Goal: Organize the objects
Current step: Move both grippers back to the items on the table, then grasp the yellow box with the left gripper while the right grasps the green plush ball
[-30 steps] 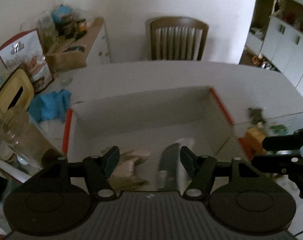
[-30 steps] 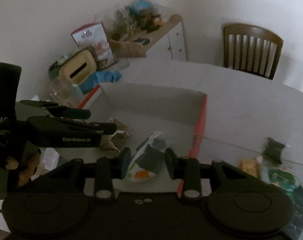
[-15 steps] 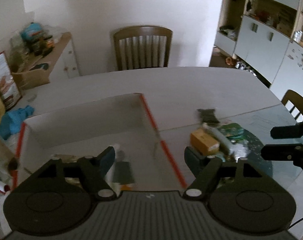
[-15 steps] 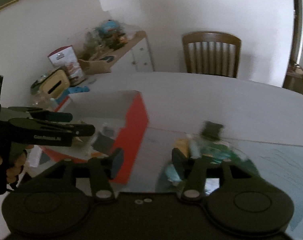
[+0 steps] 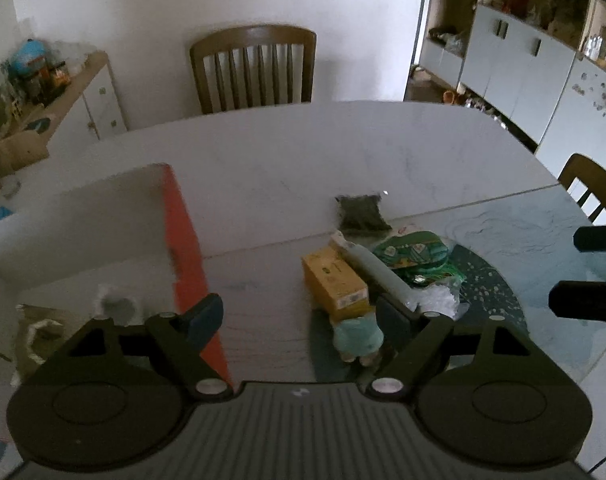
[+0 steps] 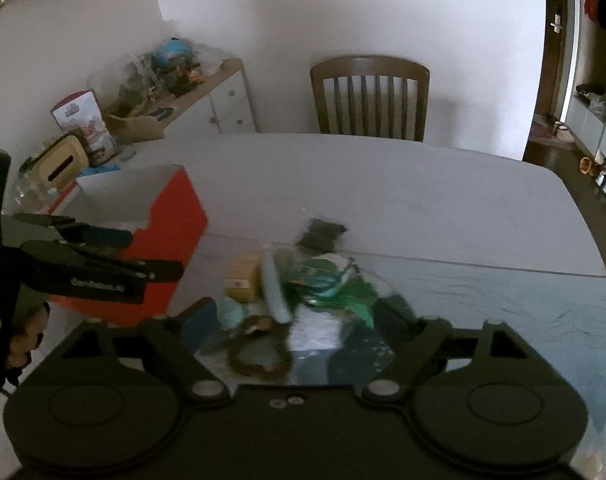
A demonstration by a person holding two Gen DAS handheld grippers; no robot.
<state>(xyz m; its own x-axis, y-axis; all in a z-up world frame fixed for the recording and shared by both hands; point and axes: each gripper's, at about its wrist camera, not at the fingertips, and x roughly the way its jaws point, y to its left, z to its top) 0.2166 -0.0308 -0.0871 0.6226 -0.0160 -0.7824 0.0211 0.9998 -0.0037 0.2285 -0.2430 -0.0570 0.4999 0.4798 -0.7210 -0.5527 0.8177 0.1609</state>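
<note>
A red and white open box (image 5: 183, 240) stands at the table's left; it also shows in the right wrist view (image 6: 171, 220). It holds some wrappers (image 5: 115, 304). To its right lies a pile: a yellow box (image 5: 335, 284), a pale tube (image 5: 377, 272), a green packet (image 5: 415, 252), a teal plush toy (image 5: 359, 340) and a dark pouch (image 5: 361, 214). My left gripper (image 5: 299, 316) is open and empty above the box's edge and the pile. My right gripper (image 6: 297, 316) is open and empty over the pile, above a brown ring (image 6: 257, 354).
A wooden chair (image 5: 255, 68) stands beyond the white table (image 5: 303, 152). A cluttered sideboard (image 6: 191, 100) is at the far left. White cabinets (image 5: 523, 68) and a second chair (image 5: 587, 184) are at the right. A yellow container (image 6: 65, 162) sits behind the box.
Both grippers have swung right, from over the box to over the pile. The right gripper let go of the packet it held in the box, and both jaws have opened wider.
</note>
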